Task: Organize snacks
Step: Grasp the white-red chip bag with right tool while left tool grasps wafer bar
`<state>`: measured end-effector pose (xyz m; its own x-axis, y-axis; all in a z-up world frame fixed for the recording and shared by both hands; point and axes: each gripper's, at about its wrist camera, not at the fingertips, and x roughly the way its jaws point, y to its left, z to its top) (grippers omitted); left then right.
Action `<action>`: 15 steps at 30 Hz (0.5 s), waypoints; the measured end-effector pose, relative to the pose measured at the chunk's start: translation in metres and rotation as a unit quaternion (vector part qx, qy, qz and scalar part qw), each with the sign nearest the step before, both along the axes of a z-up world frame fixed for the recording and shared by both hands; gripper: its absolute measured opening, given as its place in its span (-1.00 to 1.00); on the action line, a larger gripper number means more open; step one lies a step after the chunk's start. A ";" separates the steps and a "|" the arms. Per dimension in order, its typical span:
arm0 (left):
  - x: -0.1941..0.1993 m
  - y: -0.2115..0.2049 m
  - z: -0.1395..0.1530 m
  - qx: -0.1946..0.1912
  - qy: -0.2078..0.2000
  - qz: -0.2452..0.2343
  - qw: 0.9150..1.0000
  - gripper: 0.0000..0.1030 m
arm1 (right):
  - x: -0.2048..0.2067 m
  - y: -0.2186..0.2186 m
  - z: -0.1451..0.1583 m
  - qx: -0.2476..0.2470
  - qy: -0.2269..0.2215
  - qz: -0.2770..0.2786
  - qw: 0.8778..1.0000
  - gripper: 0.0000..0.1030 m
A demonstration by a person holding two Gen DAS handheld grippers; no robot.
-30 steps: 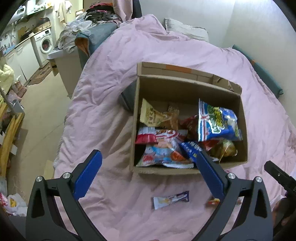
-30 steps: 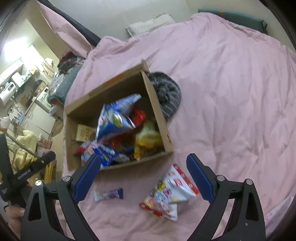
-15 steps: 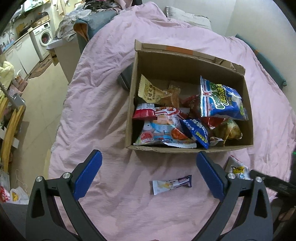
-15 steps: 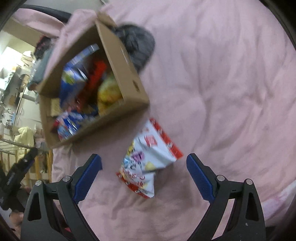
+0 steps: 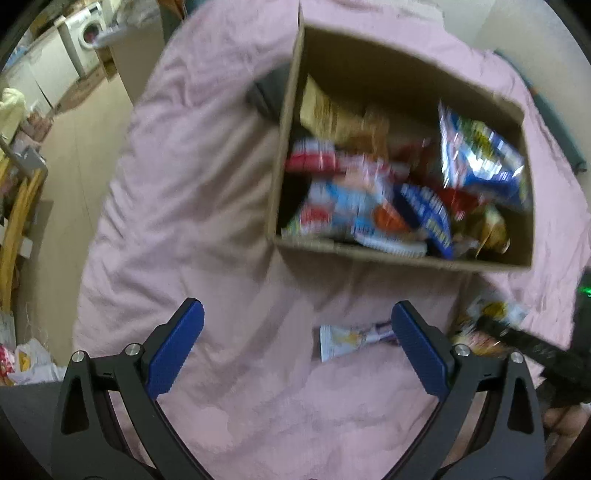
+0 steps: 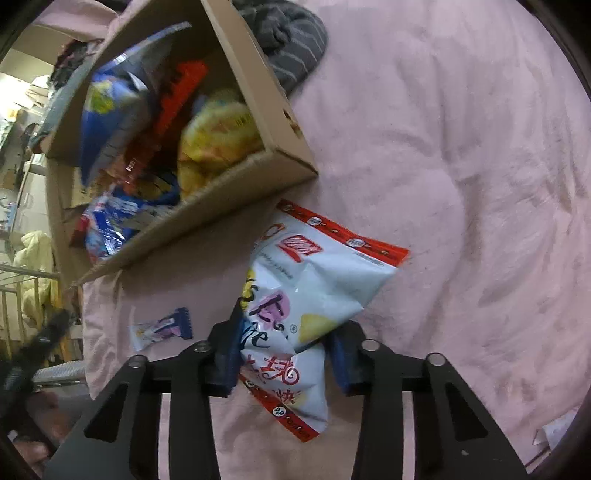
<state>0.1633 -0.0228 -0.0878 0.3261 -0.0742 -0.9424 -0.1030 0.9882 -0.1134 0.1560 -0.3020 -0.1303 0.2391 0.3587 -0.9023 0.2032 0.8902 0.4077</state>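
Observation:
A cardboard box (image 5: 369, 254) full of snack packs sits on the pink duvet. Before it lie a small white-and-purple bar wrapper (image 5: 354, 338) and a white snack bag (image 6: 317, 280) with red edges. My right gripper (image 6: 282, 343) points steeply down at that bag. Its jaws are closing and the blue pads pinch the bag's lower half. My left gripper (image 5: 297, 314) stands open above the duvet, its right finger just over the bar wrapper's end, with nothing between the pads. In the left wrist view the white bag (image 5: 487, 321) is blurred and partly hidden by the other gripper's black frame.
A grey striped cloth (image 6: 291, 48) lies against the box's far corner (image 6: 273, 122). The bed's edge drops to the floor (image 5: 74, 177) on the left, with a washing machine (image 5: 88, 29) beyond. Bare pink duvet (image 6: 461, 166) spreads to the right of the box.
Both grippers have sunk toward the bed and tilted further down. The right jaws went from wide open to closed around the white snack bag. The left jaws stayed open.

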 end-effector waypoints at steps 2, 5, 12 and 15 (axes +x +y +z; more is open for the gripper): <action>0.001 -0.007 -0.014 -0.003 0.023 -0.008 1.000 0.95 | -0.003 -0.004 0.005 0.007 -0.006 -0.006 1.000 -0.23; 0.004 -0.022 -0.034 -0.006 0.045 -0.020 0.999 0.95 | -0.008 -0.010 0.015 0.010 -0.023 -0.008 1.000 -0.23; 0.010 -0.055 -0.061 0.017 0.060 -0.039 0.997 0.95 | -0.017 -0.026 0.019 0.008 -0.029 -0.013 0.999 -0.23; 0.009 -0.066 -0.069 0.021 0.071 -0.037 0.997 0.95 | -0.022 -0.036 0.020 0.010 -0.027 -0.018 0.999 -0.23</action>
